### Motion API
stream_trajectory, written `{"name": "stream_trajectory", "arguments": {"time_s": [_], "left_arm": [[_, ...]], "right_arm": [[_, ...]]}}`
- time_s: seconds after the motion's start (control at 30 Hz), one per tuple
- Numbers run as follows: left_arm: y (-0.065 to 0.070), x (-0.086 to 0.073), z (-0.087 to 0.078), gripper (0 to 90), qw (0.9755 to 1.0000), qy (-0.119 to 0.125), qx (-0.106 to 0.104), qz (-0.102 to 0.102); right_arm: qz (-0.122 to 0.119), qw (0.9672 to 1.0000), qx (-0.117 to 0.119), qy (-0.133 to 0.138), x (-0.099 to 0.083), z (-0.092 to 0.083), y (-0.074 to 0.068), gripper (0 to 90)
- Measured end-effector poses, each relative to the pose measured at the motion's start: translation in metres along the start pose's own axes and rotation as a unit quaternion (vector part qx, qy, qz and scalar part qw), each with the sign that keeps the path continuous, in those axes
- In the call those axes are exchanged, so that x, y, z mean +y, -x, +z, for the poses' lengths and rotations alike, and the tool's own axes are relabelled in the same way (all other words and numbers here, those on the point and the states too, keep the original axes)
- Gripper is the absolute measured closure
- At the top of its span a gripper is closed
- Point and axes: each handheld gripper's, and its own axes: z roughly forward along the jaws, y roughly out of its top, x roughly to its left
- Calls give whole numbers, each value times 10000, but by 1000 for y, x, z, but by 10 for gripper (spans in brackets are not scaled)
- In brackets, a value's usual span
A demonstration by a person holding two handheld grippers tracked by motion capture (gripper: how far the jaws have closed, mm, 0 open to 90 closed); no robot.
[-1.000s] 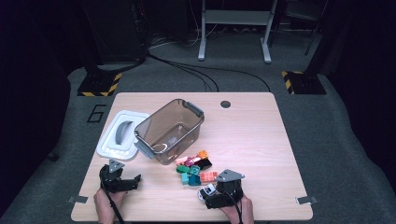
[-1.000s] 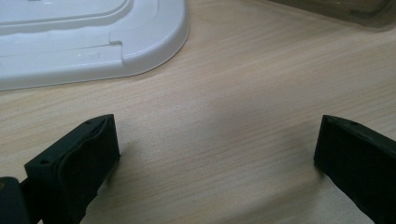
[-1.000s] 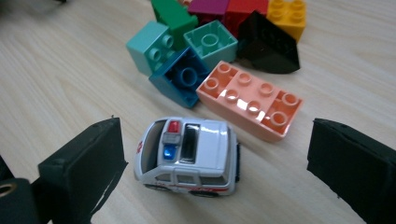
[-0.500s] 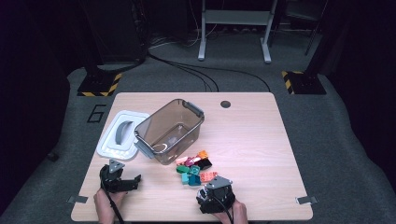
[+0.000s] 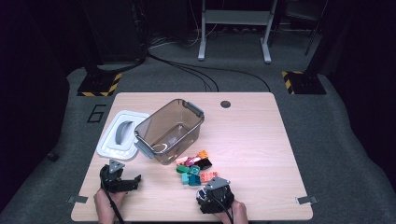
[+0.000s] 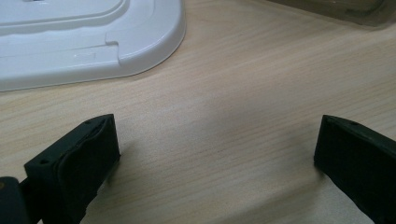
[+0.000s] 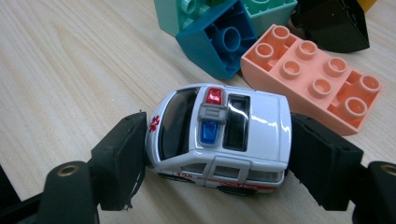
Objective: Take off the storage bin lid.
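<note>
The right gripper (image 7: 217, 154) has just been closing and is clamped nose-to-tail on the toy ambulance (image 7: 219, 135), low over the bench (image 5: 252, 140) beside the bricks (image 7: 313, 77). The glossy shell could probably slip out. The left gripper (image 6: 215, 154) stands apart, empty.

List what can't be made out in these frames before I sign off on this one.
- Toy ambulance: its side lettering is partly cut off below, right gripper view; in the high view the right gripper covers it.
- Brown bin: the small thing inside is too small to identify, high view.
- White lid: cropped by the left gripper view's top edge.
</note>
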Motion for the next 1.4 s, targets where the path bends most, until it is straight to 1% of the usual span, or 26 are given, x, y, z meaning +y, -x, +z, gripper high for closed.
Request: {"name": "stream_trajectory", "arguments": {"time_s": [0.07,0.1,0.2,0.23,0.27,0.3,0.47,0.53,0.6,0.67,0.7,0.73,0.8,0.93,1.0,1.03,1.07,1.1,1.13,1.17,1.23,1.27,1.3,1.37,1.4], "left_arm": [[0,0,0,0,10000,1,0,7],[0,0,0,0,10000,-9,-4,9],[0,0,1,0,10000,39,20,0],[0,0,1,0,10000,45,22,-2],[0,0,0,0,10000,9,-4,5],[0,0,1,0,10000,58,17,-6],[0,0,1,0,10000,62,16,-8],[0,0,1,0,10000,59,16,-6],[0,0,0,0,10000,18,-1,6],[0,0,1,0,10000,55,15,-5],[0,0,0,0,10000,10,-6,7],[0,0,1,0,10000,56,16,-4],[0,0,1,0,10000,59,16,-6],[0,0,1,0,10000,46,6,-2],[0,0,1,0,10000,36,0,-1],[0,0,1,0,10000,59,16,-4],[0,0,1,0,10000,59,16,-6],[0,0,1,0,10000,60,17,-5],[0,0,1,0,10000,60,17,-6],[0,0,0,0,10000,-5,-10,6],[0,0,0,0,10000,-1,-8,4],[0,0,0,0,10000,20,-2,-1],[0,0,0,0,10000,-4,-8,7],[0,0,1,0,10000,42,1,-3],[0,0,0,0,10000,23,2,2]], "right_arm": [[-46,10000,52,-5,0,0,1,238],[-4,10000,91,-19,0,-1,2,243],[7,9997,225,50,-2,-3,7,255],[89,9997,239,43,-2,-3,7,254],[34,9997,238,38,-2,-3,8,255],[49,9997,239,71,-3,-3,8,255],[60,9995,305,87,-3,-5,11,255],[126,9991,366,150,-4,-6,13,255],[141,9990,371,203,-3,-8,14,255],[131,9988,389,267,-2,-10,15,255],[126,9986,396,329,-2,-11,16,255],[192,9984,425,318,-1,-13,16,255],[218,9982,414,383,1,-18,19,255],[278,9975,371,528,5,-25,28,255],[352,9969,335,622,9,-30,37,255],[369,9968,278,645,11,-32,41,255],[406,9966,258,666,12,-33,44,255],[385,9965,241,701,13,-34,47,255],[434,9963,223,714,14,-36,51,255],[432,9962,169,743,16,-36,55,255],[480,9957,146,785,20,-38,63,255],[467,9956,97,810,22,-39,67,255],[489,9953,62,831,24,-39,72,255],[529,9950,-1,852,27,-39,79,255],[549,9948,-8,856,29,-39,82,255]]}}
